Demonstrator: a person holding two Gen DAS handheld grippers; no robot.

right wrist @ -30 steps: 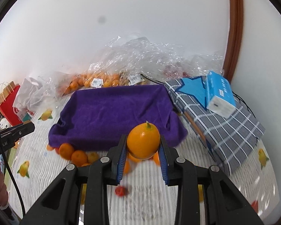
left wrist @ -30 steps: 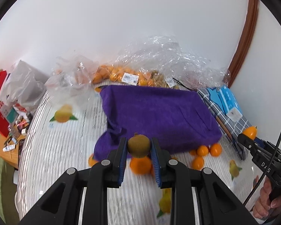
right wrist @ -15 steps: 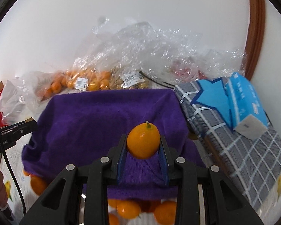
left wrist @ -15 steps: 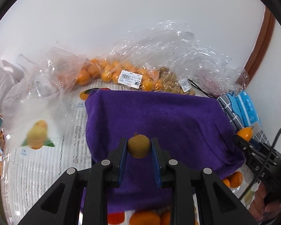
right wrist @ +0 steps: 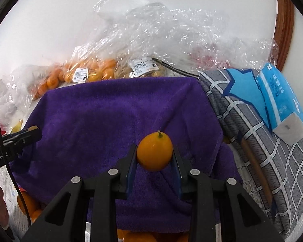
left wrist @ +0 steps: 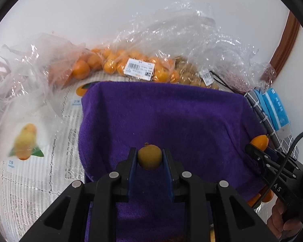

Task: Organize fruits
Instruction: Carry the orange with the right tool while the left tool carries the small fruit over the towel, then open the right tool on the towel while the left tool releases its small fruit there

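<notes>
My left gripper (left wrist: 149, 159) is shut on a small brownish-yellow round fruit (left wrist: 149, 159), held over the near part of a purple towel (left wrist: 171, 117). My right gripper (right wrist: 154, 155) is shut on a bright orange fruit (right wrist: 154, 151) with a short stem, above the same purple towel (right wrist: 111, 117). In the left wrist view the right gripper (left wrist: 258, 147) shows at the right edge with its orange fruit (left wrist: 259, 142). The left gripper (right wrist: 28, 134) reaches in from the left of the right wrist view. Loose oranges (right wrist: 28, 203) lie at the towel's near edge.
Clear plastic bags of oranges (left wrist: 115, 64) and brownish fruit (right wrist: 147, 70) sit behind the towel by the white wall. A grey checked cloth (right wrist: 262, 141) with a blue packet (right wrist: 280, 100) lies to the right. A printed tablecloth (left wrist: 40, 171) covers the table.
Both grippers have moved forward and down over the purple towel, each still holding its fruit. The loose oranges have slipped to the bottom edge of the views.
</notes>
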